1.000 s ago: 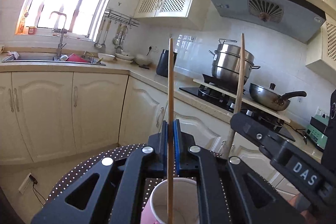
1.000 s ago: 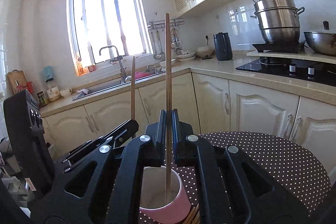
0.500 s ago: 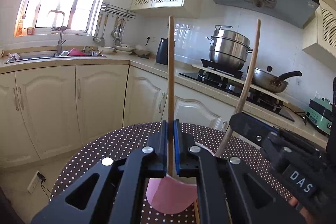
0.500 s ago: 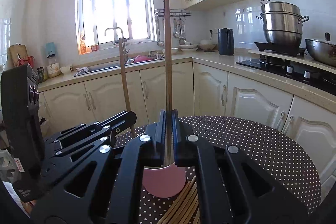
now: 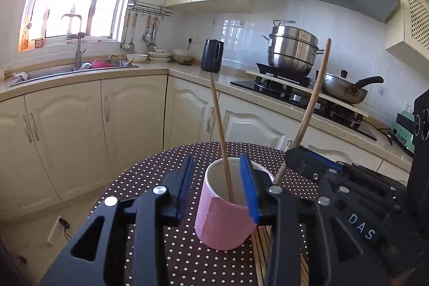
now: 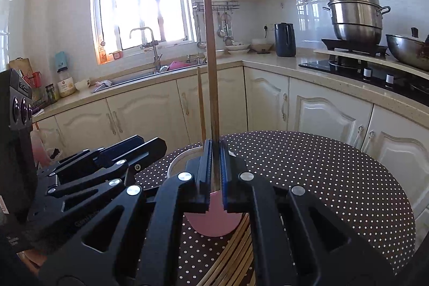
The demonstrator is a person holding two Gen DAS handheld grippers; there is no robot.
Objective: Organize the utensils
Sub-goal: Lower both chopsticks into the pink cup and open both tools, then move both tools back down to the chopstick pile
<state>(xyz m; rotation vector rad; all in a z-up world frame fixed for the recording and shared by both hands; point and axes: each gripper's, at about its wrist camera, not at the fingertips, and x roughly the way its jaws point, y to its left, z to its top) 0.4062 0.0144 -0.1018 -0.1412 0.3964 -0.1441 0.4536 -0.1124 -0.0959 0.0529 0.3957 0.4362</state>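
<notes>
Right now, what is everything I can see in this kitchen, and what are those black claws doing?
cup: one, pink, on the table.
chopstick in cup: one, wooden, leaning free.
chopstick held: one, wooden, upright above the cup.
chopstick pile: several, wooden, flat beside the cup.
table: one, brown with white dots.
steamer pot: one, steel, on the stove.
wok: one, steel, on the stove.
kettle: one, black, on the counter.
sink: one, under the window.
left claw: black, jaws just opened, astride the cup.
right claw: black, shut on a chopstick.
</notes>
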